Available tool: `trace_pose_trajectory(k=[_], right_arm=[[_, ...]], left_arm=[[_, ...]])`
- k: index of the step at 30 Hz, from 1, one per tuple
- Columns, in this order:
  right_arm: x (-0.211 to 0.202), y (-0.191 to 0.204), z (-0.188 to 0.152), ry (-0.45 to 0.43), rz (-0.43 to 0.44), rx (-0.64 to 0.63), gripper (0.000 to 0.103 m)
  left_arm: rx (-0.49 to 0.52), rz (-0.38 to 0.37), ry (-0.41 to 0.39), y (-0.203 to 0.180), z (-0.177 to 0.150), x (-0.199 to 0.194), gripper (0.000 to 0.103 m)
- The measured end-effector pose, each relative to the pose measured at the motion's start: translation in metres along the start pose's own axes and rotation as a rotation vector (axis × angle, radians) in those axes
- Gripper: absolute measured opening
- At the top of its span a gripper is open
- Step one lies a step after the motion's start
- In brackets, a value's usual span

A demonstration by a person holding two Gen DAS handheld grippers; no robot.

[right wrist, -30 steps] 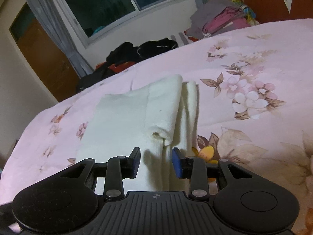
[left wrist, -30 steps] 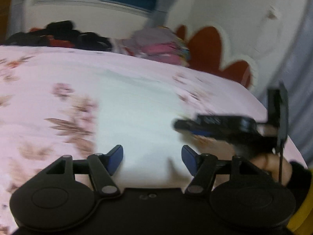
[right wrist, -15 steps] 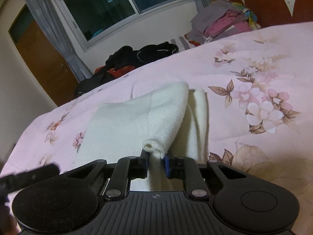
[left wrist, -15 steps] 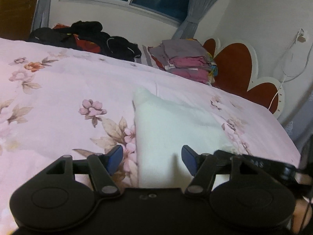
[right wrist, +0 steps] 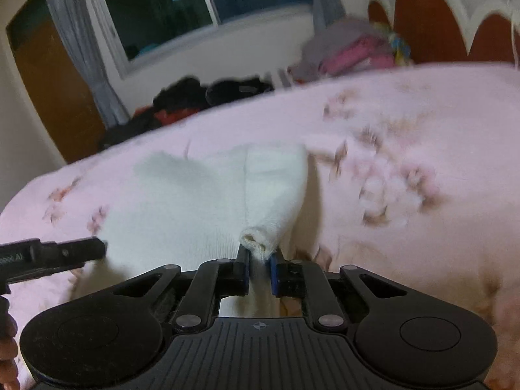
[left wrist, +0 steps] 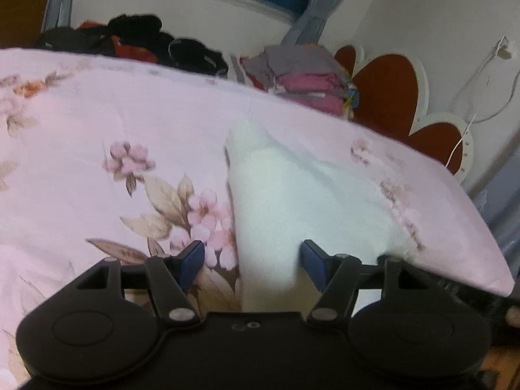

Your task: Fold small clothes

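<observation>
White knit garment (right wrist: 195,208) lies spread on floral bedsheet (right wrist: 406,149), just ahead of my right gripper (right wrist: 260,271). Jaws, apart a second ago, closing now on rolled sleeve cuff (right wrist: 256,243); cuff pinched between pads. My left gripper (left wrist: 252,261) gapes wide, moved in over garment's near edge, nothing gripped. Fold looks ready to start.

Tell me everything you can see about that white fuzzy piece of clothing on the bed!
The white knitted garment looks soft and cream-white, with a tube-like sleeve ending in an open, rolled cuff. It lies spread on the pink flowered bedsheet, its body flat, the sleeve folded across it. The right gripper is closing, its fingers pinching cloth just below the cuff. The left gripper is open, with the garment's near edge between its fingers.
</observation>
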State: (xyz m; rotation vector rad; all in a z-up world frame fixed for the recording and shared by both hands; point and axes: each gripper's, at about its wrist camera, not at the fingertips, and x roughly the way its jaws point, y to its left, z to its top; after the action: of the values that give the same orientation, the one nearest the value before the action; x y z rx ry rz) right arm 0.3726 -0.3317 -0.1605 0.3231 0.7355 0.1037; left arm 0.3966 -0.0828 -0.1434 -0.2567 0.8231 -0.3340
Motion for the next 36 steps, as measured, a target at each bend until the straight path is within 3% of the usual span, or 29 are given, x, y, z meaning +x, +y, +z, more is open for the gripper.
trace_pose_trajectory(k=[8, 15, 22, 26, 36], right_arm=[[-0.036, -0.004, 0.004, 0.005, 0.018, 0.029, 0.013], [-0.069, 0.008, -0.029, 0.048, 0.026, -0.015, 0.013], [-0.066, 0.005, -0.062, 0.133, -0.064, -0.089, 0.013], [-0.069, 0.005, -0.055, 0.137, -0.064, -0.088, 0.013], [-0.074, 0.011, 0.002, 0.013, -0.018, -0.057, 0.013]], left_arm=[[-0.006, 0.010, 0.018, 0.002, -0.006, 0.005, 0.071], [0.010, 0.012, 0.030, 0.000, -0.011, 0.004, 0.071], [0.056, 0.026, 0.037, -0.003, -0.027, -0.004, 0.071], [0.045, 0.027, 0.063, -0.004, -0.020, -0.007, 0.067], [0.034, 0.018, 0.023, -0.018, 0.016, -0.013, 0.067]])
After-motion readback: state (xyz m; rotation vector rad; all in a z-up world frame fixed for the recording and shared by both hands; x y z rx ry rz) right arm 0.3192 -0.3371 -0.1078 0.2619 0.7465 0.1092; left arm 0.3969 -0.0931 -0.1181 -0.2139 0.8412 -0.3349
